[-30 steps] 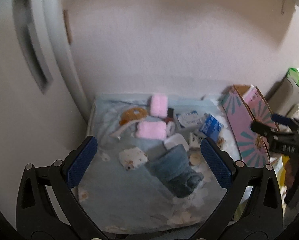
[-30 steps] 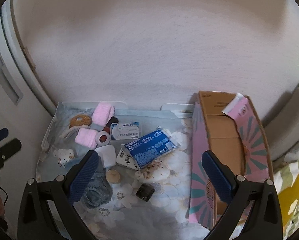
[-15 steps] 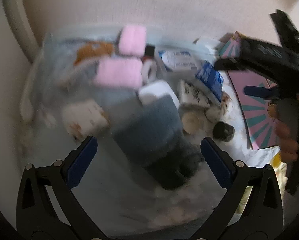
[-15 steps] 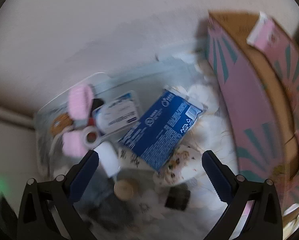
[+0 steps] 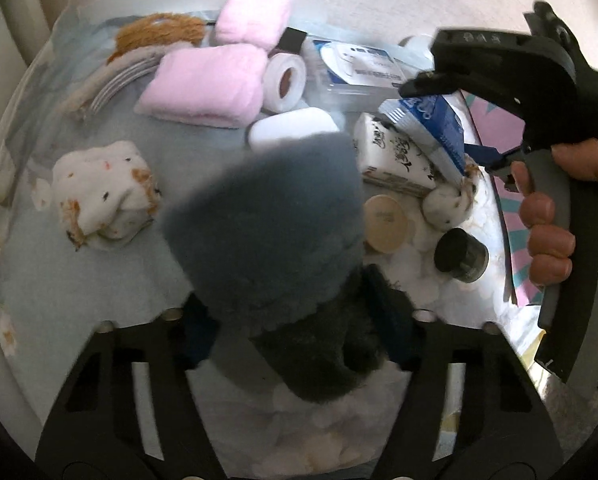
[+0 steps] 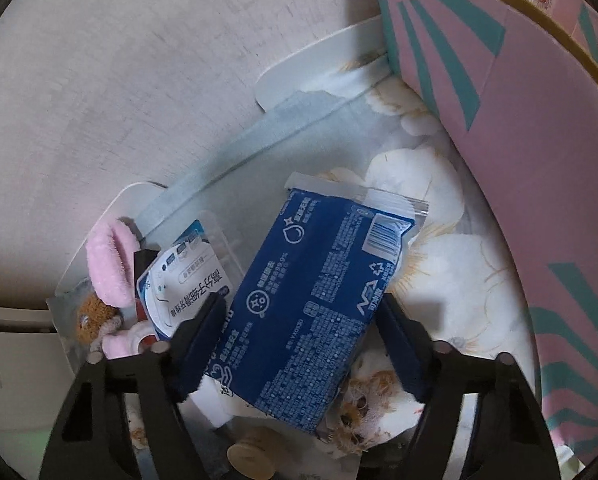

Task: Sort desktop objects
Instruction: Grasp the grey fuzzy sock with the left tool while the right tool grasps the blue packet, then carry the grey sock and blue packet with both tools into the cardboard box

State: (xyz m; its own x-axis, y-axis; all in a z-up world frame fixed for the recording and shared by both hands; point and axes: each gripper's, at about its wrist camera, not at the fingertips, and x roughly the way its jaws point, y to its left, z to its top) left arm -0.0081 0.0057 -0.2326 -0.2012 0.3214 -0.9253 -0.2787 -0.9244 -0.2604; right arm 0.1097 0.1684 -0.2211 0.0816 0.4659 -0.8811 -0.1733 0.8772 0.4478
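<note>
On the far left of the counter [image 5: 59, 280], under its pale blue flowered cloth, a crumpled white spotted cloth [image 5: 103, 194] lies alone, with two pink rolled towels [image 5: 207, 84] and a small tape roll [image 5: 285, 80] behind it near the wall. In the middle, the left hand-held gripper [image 5: 299, 332] is clenched around the near end of a fluffy grey rolled towel [image 5: 267, 220]; the fingers [image 5: 395, 332] bite into the soft pile at its dark end, probably because that narrow end is the easiest place to pinch something so bulky. Further right sit a white printed packet [image 5: 399, 160], a round beige lid [image 5: 385, 222] and a small black jar [image 5: 461, 254], crowded together. Above them the right hand-held gripper [image 6: 303, 332] straddles a blue packet [image 6: 315, 304], its fingers [image 6: 399, 344] pressed against both long edges, so it seems to be grasping the packet; gripping across the width keeps the flat pack from slipping. At the far right stands a pink and teal cardboard box [image 6: 519, 160], open at the top and just beside the pile, likely the place where sorted things go. Both pieces look gripped but not yet carried off.
</note>
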